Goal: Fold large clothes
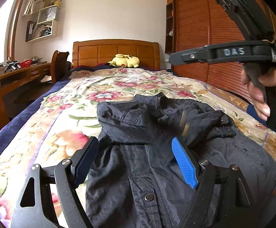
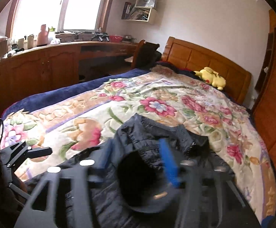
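Note:
A dark navy jacket (image 1: 138, 133) lies front up on the floral blanket (image 1: 62, 133) of a bed, collar toward the headboard. My left gripper (image 1: 136, 161) hangs open just above the jacket's chest, with nothing between its blue pads (image 1: 185, 163). One sleeve (image 1: 194, 117) lies crumpled across the jacket's right side. In the right wrist view the jacket (image 2: 147, 138) sits below my right gripper (image 2: 136, 161), which is blurred; its jaws stand apart, open, with the sleeve's round cuff (image 2: 138, 180) loose between and under them. A hand (image 1: 259, 98) holds the right gripper's handle at the right.
A yellow plush toy (image 1: 124, 60) lies by the wooden headboard (image 1: 115, 51). A wooden desk (image 2: 52, 57) and a chair (image 2: 145, 53) stand along the bed's left side under the window. A slatted wooden wardrobe (image 1: 204, 38) stands to the right.

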`<state>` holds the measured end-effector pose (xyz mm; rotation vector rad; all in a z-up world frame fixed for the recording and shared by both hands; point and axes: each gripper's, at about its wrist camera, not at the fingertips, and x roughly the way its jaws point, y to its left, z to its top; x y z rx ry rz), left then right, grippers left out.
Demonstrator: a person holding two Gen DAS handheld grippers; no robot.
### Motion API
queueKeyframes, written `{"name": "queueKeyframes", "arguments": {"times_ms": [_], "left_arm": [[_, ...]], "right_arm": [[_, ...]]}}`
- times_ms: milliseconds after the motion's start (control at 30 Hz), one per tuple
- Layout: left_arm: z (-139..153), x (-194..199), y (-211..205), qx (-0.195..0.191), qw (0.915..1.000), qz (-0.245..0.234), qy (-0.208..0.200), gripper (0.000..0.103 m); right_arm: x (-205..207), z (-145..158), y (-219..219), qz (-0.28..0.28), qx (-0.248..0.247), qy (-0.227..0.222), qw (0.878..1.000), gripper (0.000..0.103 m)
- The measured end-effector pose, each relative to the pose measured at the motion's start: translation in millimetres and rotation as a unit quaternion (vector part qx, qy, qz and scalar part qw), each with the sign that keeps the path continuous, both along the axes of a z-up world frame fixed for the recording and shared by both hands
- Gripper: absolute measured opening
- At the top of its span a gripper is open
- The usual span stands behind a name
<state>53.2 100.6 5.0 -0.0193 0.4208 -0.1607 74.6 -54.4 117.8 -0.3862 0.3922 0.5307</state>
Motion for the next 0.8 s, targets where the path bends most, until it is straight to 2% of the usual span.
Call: {"name": "queueKeyframes", "arguments": {"times_ms": [133,300,567,800], "left_arm": [[-1.5,2.3,0.8,0.001,1.0,0.001,0.003,0.08],[-3.5,3.6,-3.3,0.005,1.0,-0.003,0.007,0.08],[-8.0,4.4,-8.9,0.013,0.9997,-0.01,0.016,0.08],[-21.2,11.5,-11.4,0.021,0.9987,-0.016,0.045,0.08]], "right_arm": [[0.1,4.3,-10.4,-0.013,-0.005,-0.005,1.0,0.065],[1.6,-11.6,-32.8,-0.047,-0.007,0.003,0.999,0.065],[-0.3,-56.1,-82.1,-0.111,-0.007,0.045,0.993,0.065],[5.0,-113.7,-122.0,-0.168,-0.011,0.102,0.98,0.065]]}}
